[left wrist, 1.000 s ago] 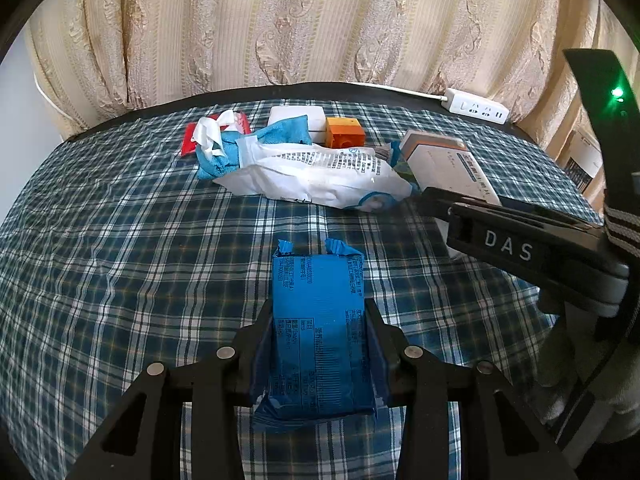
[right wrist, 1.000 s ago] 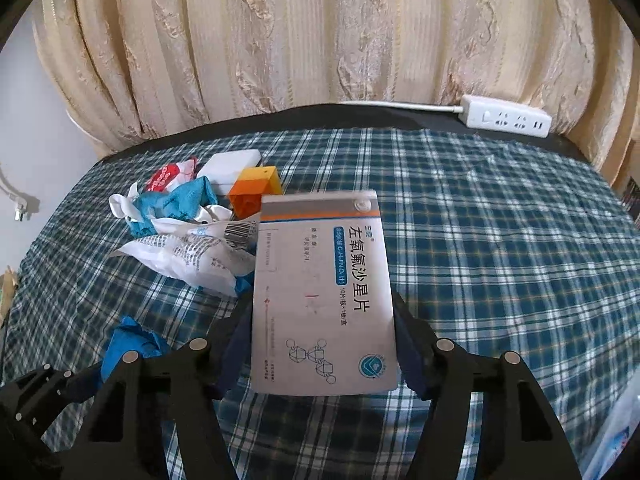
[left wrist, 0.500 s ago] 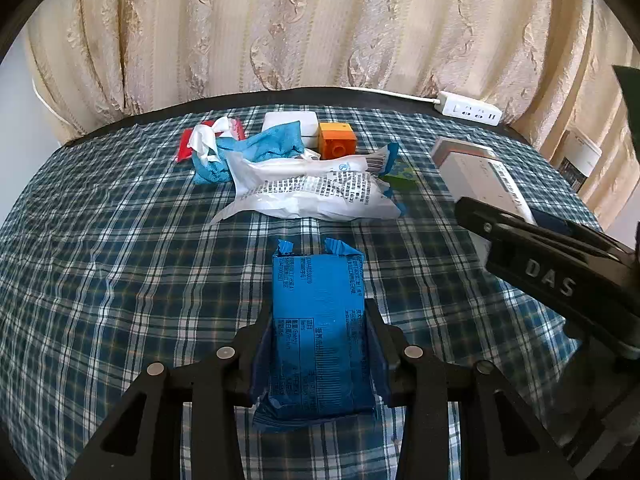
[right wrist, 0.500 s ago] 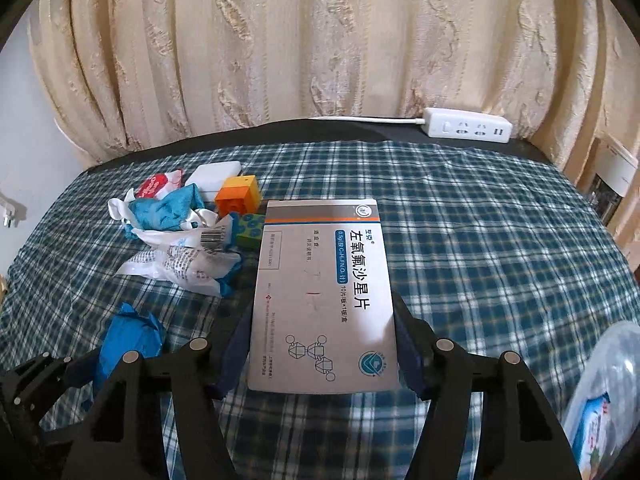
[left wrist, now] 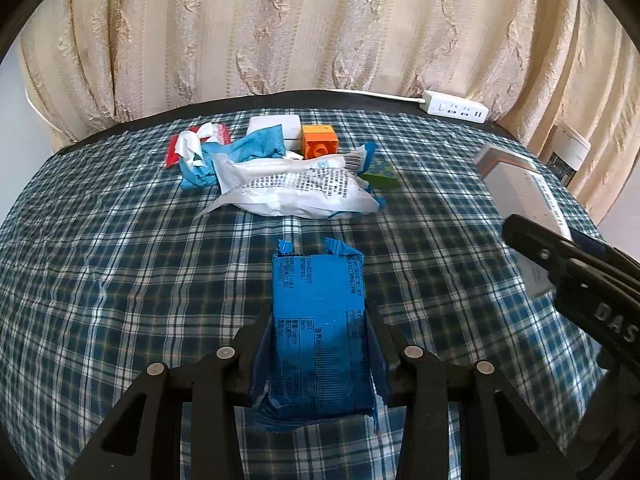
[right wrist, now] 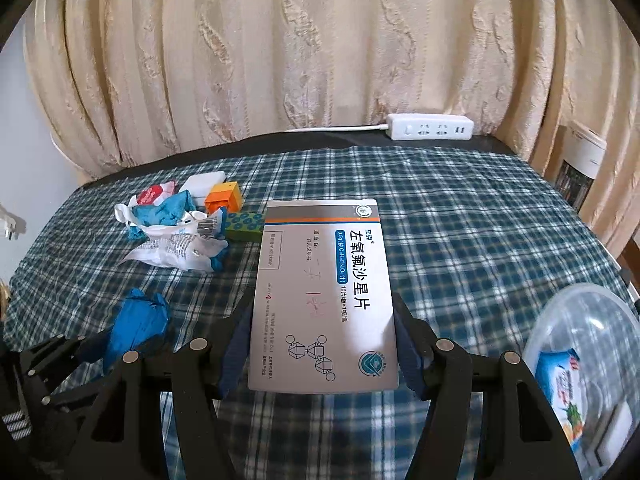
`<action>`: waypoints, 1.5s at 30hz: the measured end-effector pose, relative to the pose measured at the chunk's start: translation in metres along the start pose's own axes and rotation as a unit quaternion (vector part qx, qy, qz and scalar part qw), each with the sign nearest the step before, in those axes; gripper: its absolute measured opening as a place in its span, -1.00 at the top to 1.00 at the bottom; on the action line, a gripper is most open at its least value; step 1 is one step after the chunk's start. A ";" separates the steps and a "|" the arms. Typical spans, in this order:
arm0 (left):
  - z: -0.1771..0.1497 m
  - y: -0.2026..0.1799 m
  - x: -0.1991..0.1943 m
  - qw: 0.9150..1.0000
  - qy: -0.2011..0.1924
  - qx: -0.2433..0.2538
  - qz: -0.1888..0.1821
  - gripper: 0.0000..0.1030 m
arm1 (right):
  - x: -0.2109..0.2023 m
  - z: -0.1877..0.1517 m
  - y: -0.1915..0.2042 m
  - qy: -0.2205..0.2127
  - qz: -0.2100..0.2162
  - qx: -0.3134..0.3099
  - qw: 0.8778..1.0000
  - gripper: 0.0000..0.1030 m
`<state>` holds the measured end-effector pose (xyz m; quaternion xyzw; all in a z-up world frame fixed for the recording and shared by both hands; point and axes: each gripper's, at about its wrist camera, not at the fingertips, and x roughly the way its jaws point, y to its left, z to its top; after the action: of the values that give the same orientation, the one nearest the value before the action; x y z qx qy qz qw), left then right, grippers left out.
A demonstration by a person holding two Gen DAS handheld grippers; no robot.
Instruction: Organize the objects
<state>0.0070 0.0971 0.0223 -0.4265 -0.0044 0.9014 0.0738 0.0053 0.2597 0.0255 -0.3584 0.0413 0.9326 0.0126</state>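
Observation:
My left gripper [left wrist: 320,332] is shut on a blue snack packet [left wrist: 318,320], held above the plaid tablecloth [left wrist: 100,280]. My right gripper [right wrist: 322,324] is shut on a white medicine box [right wrist: 324,292] with blue and orange stripes, lifted off the table. In the left wrist view that medicine box [left wrist: 520,192] and the right gripper's black arm show at the right edge. The right wrist view shows the blue packet [right wrist: 138,320] at lower left. A heap at the back left holds a white plastic bag [left wrist: 296,188], a blue wrapper [left wrist: 248,152], an orange brick [left wrist: 318,142] and a green brick [left wrist: 380,172].
A clear plastic tub [right wrist: 588,360] with packets inside sits at the lower right of the right wrist view. A white power strip [right wrist: 430,126] lies along the table's far edge under beige curtains. A red packet [left wrist: 176,148] and white block [left wrist: 274,126] lie in the heap.
The right gripper has carried the medicine box to the right and a little up, away from the heap, uncovering the green brick. The clear tub has come into its view. The left gripper stayed put.

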 end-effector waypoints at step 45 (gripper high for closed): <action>0.002 -0.113 -0.025 0.993 -0.010 0.111 -0.036 0.16 | -0.099 -0.058 -0.195 -0.046 -0.131 0.152 0.979 -0.25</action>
<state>0.0357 0.2057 0.0511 -0.4066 0.0790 0.8972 0.1533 0.1283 0.4494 0.0352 -0.3117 0.1347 0.9210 0.1911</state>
